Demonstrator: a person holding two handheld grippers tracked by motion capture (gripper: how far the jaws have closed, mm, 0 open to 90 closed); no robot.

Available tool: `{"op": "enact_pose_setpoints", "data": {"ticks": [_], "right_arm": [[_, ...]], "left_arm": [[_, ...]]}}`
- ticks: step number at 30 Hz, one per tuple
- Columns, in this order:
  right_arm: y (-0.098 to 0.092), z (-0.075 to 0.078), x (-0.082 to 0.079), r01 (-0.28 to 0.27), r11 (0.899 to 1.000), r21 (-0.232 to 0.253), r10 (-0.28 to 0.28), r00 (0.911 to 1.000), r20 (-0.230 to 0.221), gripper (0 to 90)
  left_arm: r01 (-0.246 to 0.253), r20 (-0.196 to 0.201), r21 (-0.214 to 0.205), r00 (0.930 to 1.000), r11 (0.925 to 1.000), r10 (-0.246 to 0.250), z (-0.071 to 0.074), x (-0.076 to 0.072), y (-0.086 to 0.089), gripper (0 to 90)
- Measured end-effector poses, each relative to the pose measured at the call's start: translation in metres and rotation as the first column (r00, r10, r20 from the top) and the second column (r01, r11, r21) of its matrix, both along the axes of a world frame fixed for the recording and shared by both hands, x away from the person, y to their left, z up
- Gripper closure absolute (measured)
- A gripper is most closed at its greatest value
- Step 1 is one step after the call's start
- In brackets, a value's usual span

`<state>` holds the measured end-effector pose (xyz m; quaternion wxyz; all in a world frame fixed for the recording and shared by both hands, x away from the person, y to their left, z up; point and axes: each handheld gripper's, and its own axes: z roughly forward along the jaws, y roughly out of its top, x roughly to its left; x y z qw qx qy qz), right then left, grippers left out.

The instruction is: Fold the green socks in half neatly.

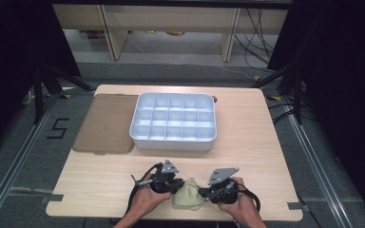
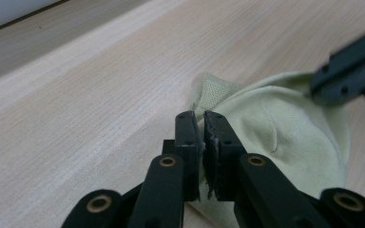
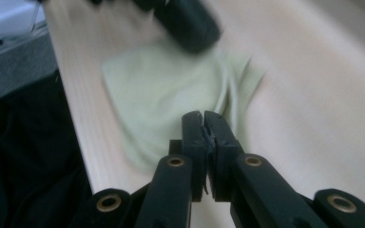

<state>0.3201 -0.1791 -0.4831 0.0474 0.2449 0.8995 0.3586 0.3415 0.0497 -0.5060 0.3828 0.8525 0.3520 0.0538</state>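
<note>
A pale green knitted cloth (image 1: 188,195), like a sock with a ribbed cuff, lies bunched near the table's front edge between my two grippers. In the left gripper view my left gripper (image 2: 203,116) is shut, and the cuff of the cloth (image 2: 271,128) stands up right at its tips as if pinched. My right gripper (image 3: 203,115) is shut too, with folds of the cloth (image 3: 166,95) running into its tips. From above, the left gripper (image 1: 176,188) and the right gripper (image 1: 204,192) point at each other across the cloth, each in a hand.
A white tray (image 1: 173,141) with several empty compartments stands at the middle back of the wooden table (image 1: 252,156). A flat brown mat (image 1: 107,123) lies to its left. Dark stands and cables ring the table.
</note>
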Motion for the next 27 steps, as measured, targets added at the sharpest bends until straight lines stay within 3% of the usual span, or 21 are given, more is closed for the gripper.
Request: {"op": "enact_pose_setpoints", "data": {"ticks": [3,9,11,12,13,14,17,20,22,27], "right_arm": [[0.007,0.006,0.011,-0.003,1.0,0.02,0.002,0.999,0.044,88.0],[0.011,-0.013,0.024,0.03,0.999,-0.024,-0.029,0.9994,0.017,88.1],[0.007,-0.013,0.025,0.037,0.999,-0.023,-0.038,0.9993,-0.003,88.6],[0.004,-0.014,0.025,0.05,0.998,-0.046,-0.049,0.9985,0.022,88.6],[0.002,-0.013,0.025,0.056,0.996,-0.063,-0.056,0.9984,-0.002,88.6],[-0.001,-0.015,0.025,0.053,0.997,-0.054,-0.054,0.9985,-0.011,88.5],[-0.008,-0.008,0.022,0.077,0.997,-0.006,-0.076,0.9968,0.022,88.2],[-0.009,0.003,0.015,0.037,0.999,0.039,-0.039,0.9987,0.032,87.6],[-0.003,0.002,0.007,-0.003,0.999,0.049,0.003,1.0,0.008,87.3],[0.001,-0.009,0.0,-0.039,0.999,-0.006,0.038,0.9988,-0.032,87.3]], "left_arm": [[0.005,-0.004,-0.003,1.0,1.0,-0.005,0.0,-0.001,0.0,83.6],[0.001,0.003,-0.006,1.0,1.0,-0.001,-0.001,0.0,0.0,83.7],[-0.003,0.0,-0.01,1.0,0.9999,0.003,-0.001,0.0,-0.001,83.7],[0.008,-0.003,-0.007,1.0,0.9999,-0.008,0.0,-0.001,0.0,83.7],[0.006,-0.002,-0.007,1.0,1.0,-0.006,0.0,-0.001,0.0,83.7],[0.008,-0.001,-0.005,1.0,1.0,-0.008,0.0,-0.001,0.0,83.7],[0.003,-0.002,-0.011,1.0,0.9999,-0.003,0.0,-0.001,0.0,83.5],[0.004,-0.001,-0.011,1.0,0.9999,-0.004,0.0,-0.001,-0.001,83.3],[0.003,0.002,-0.011,1.0,0.9999,-0.003,0.0,-0.001,-0.001,83.1],[0.004,0.005,-0.018,1.0,0.9998,-0.003,0.0,-0.001,0.0,82.6]]}}
